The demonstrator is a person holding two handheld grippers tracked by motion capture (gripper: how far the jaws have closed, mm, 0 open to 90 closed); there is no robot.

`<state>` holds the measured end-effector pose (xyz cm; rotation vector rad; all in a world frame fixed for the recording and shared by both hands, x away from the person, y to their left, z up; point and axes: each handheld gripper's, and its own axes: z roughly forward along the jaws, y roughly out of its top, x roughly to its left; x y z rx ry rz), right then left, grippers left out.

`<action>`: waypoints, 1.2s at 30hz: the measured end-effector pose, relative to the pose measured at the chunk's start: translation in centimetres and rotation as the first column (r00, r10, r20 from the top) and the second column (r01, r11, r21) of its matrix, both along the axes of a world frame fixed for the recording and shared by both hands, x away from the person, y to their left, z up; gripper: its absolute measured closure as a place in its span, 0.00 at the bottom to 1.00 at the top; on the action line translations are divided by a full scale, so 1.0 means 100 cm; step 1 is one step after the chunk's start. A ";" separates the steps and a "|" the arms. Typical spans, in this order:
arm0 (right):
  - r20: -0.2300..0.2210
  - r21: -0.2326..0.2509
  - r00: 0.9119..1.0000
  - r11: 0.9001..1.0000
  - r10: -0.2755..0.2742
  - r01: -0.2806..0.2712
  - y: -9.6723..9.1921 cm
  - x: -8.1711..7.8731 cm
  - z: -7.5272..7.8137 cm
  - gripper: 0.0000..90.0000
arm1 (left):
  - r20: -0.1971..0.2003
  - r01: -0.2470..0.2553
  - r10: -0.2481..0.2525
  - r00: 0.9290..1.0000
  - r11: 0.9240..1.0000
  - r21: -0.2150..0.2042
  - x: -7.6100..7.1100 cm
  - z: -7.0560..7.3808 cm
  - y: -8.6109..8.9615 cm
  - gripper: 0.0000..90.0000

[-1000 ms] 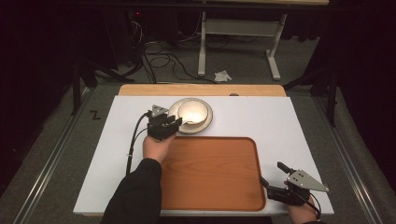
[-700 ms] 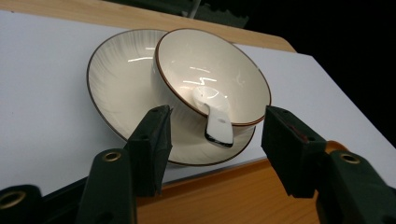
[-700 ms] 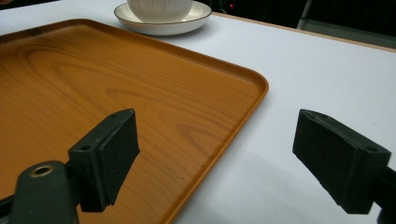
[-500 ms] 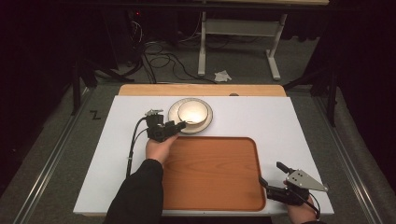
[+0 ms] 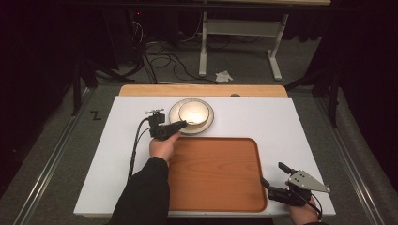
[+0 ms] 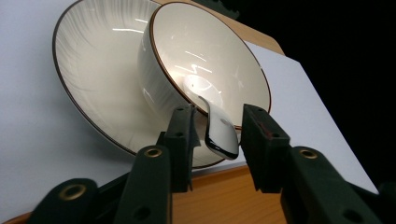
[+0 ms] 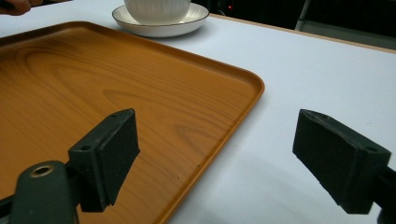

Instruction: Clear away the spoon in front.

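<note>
A white bowl [image 5: 192,112] stands on a matching saucer [image 5: 209,123] at the back of the white table top. A white spoon [image 6: 219,133] lies in the bowl [image 6: 210,60], its handle sticking out over the near rim above the saucer [image 6: 93,70]. My left gripper [image 5: 183,123] reaches in from the left, and the spoon handle sits between its jaws. The left gripper [image 6: 218,116] has just been closing, with a gap still showing beside the left pad [image 6: 184,140]. My right gripper [image 5: 272,173] rests open at the tray's front right corner, and in its own view [image 7: 215,140] nothing is between its jaws.
A brown wooden tray [image 5: 211,173] lies in front of the bowl and is also in the right gripper view [image 7: 93,84]. The white table top [image 5: 281,122] runs bare to the right. Beyond the table are a floor with cables and a stand's legs [image 5: 234,47].
My left gripper has sunk a little toward the bowl's near rim. The right gripper has stayed where it was.
</note>
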<state>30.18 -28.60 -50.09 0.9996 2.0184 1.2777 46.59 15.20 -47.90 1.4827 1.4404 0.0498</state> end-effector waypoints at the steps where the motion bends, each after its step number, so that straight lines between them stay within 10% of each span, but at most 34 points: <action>1: 0.002 0.000 1.000 1.000 0.003 -0.003 0.000 0.000 0.000 0.17 | 0.000 0.000 0.000 1.000 1.000 0.000 0.000 0.000 0.000 0.78; 25: 0.001 -0.003 1.000 1.000 0.002 -0.002 0.001 -0.001 0.000 0.17 | 0.053 0.028 -0.030 0.998 0.999 0.040 -0.004 0.003 -0.003 0.90; 36: 0.002 -0.004 1.000 1.000 0.000 0.000 0.000 0.000 0.000 0.17 | 0.143 0.029 -0.050 0.988 0.988 0.151 -0.010 0.014 -0.013 0.95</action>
